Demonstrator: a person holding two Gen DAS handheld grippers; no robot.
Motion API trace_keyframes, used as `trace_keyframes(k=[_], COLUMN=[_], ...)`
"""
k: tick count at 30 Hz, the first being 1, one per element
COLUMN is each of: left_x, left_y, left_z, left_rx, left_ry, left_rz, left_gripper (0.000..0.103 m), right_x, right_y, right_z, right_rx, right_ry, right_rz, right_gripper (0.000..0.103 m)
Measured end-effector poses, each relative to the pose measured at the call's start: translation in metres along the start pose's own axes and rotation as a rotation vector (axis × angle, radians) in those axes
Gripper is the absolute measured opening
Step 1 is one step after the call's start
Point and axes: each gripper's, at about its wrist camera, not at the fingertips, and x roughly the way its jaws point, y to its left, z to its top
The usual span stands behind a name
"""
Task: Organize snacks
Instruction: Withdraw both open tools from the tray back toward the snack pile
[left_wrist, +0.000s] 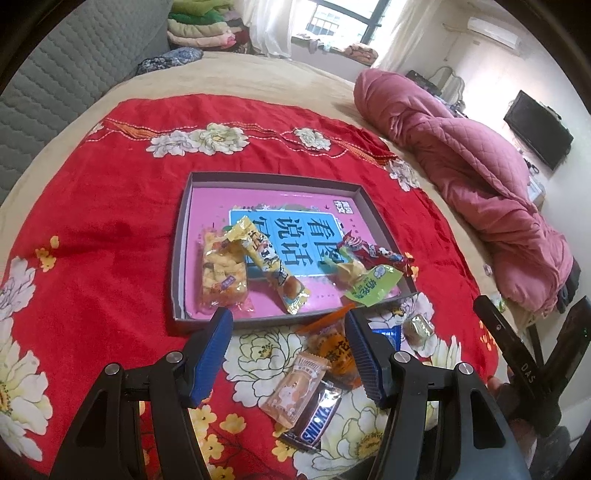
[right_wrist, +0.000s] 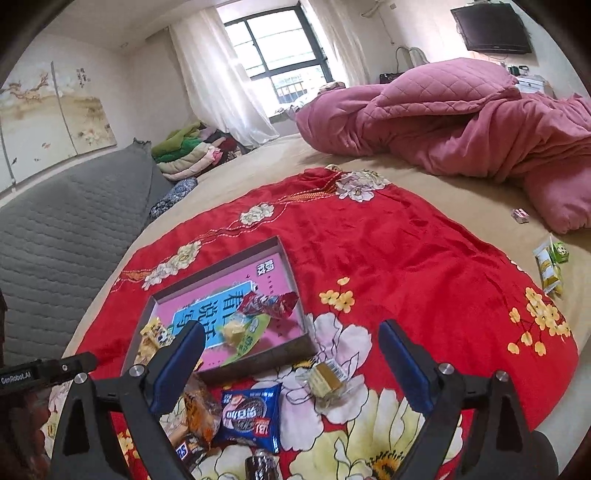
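Both pairs of tongs hang released over the loose snacks on the red cloth, nothing gripped.

The left gripper (left_wrist: 290, 354) stands with its blue pads apart above a pale wafer packet (left_wrist: 293, 391) that lies partly on a Snickers bar (left_wrist: 317, 421), with an orange packet (left_wrist: 332, 347) just beyond, none of them touched. The right gripper (right_wrist: 291, 365) is spread wide over a blue biscuit packet (right_wrist: 249, 415) and a small gold-wrapped sweet (right_wrist: 325, 380), clear of both. Just past the tips sits the shallow box (left_wrist: 184, 236) with its pink floor, already holding a clear bag of yellow snacks (left_wrist: 221, 273), a long yellow packet (left_wrist: 269, 266), a red packet (left_wrist: 376, 254) and a green one (left_wrist: 373, 286). All of it rests on the flowered red cloth (right_wrist: 388, 251), spread over a bed beside a heaped pink quilt (right_wrist: 443, 122).
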Motion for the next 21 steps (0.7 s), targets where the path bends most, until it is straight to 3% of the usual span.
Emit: trace_keyframes(k=[21], left_x=[0.003], left_y=[0.009], left_z=[-0.019], left_rx=[0.014], left_ry=[0.062], left_rz=[0.001], left_gripper=[0.065], right_x=[-0.012], right_y=[0.023], right_z=[-0.022], right_rx=[-0.062], right_ry=[0.123], right_rz=[0.012], right_gripper=[0.095])
